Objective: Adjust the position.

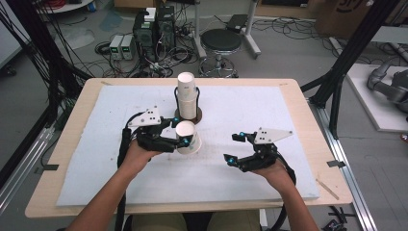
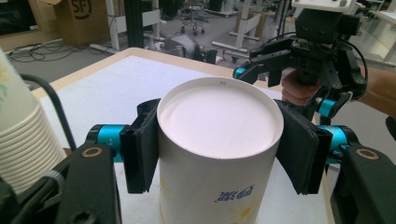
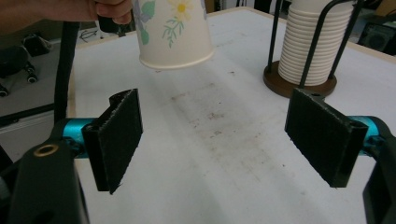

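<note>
A white paper cup with a flower print point(image 1: 188, 138) is clamped between the jaws of my left gripper point(image 1: 180, 132) and hangs clear of the white mat point(image 1: 240, 110). In the left gripper view the cup point(image 2: 219, 135) has its flat round end towards the camera, a black pad on each side. In the right gripper view the cup point(image 3: 173, 32) is tilted above the mat. A tall stack of paper cups point(image 1: 187, 94) stands in a black wire holder on a round brown base just behind. My right gripper point(image 1: 231, 147) is open over bare mat to the right, jaws wide point(image 3: 215, 140).
The white mat covers most of a wooden table point(image 1: 308, 110). The cup stack point(image 3: 308, 42) stands ahead and to the right in the right gripper view. Beyond the table are a black stool point(image 1: 220, 43), boxes of electronics point(image 1: 154, 31) and cables on the floor.
</note>
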`<state>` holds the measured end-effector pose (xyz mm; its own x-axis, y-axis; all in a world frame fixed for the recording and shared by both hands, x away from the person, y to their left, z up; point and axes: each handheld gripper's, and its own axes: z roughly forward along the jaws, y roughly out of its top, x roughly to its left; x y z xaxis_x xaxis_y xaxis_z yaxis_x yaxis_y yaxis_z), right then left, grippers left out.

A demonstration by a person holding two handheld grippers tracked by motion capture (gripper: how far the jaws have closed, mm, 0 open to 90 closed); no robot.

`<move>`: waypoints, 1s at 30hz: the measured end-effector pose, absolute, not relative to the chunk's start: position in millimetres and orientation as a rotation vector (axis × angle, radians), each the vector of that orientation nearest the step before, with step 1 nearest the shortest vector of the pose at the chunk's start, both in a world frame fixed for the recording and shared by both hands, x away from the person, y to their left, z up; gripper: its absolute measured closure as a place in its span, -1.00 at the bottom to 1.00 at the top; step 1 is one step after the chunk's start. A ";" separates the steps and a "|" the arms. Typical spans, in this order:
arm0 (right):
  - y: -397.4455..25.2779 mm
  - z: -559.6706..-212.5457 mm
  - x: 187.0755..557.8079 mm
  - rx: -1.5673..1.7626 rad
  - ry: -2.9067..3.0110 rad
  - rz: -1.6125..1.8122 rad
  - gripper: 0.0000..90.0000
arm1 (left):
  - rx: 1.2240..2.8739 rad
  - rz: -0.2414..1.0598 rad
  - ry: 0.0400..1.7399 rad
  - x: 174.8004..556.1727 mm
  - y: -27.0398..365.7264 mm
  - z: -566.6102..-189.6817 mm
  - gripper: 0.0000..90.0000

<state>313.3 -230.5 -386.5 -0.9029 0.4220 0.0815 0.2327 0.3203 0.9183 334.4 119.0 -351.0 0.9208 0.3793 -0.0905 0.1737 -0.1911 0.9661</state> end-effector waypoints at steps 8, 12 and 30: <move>-217.9 -384.4 316.0 0.552 2.423 1.657 -0.57 | 1.783 0.147 0.368 332.3 111.0 -351.8 -0.18; -211.7 -385.0 317.9 0.535 2.432 1.665 -0.57 | 1.780 0.133 0.358 331.8 108.4 -352.3 -0.18; -176.9 -387.3 321.2 0.436 2.518 1.706 -0.56 | 1.782 0.055 0.263 328.8 92.6 -352.0 -0.18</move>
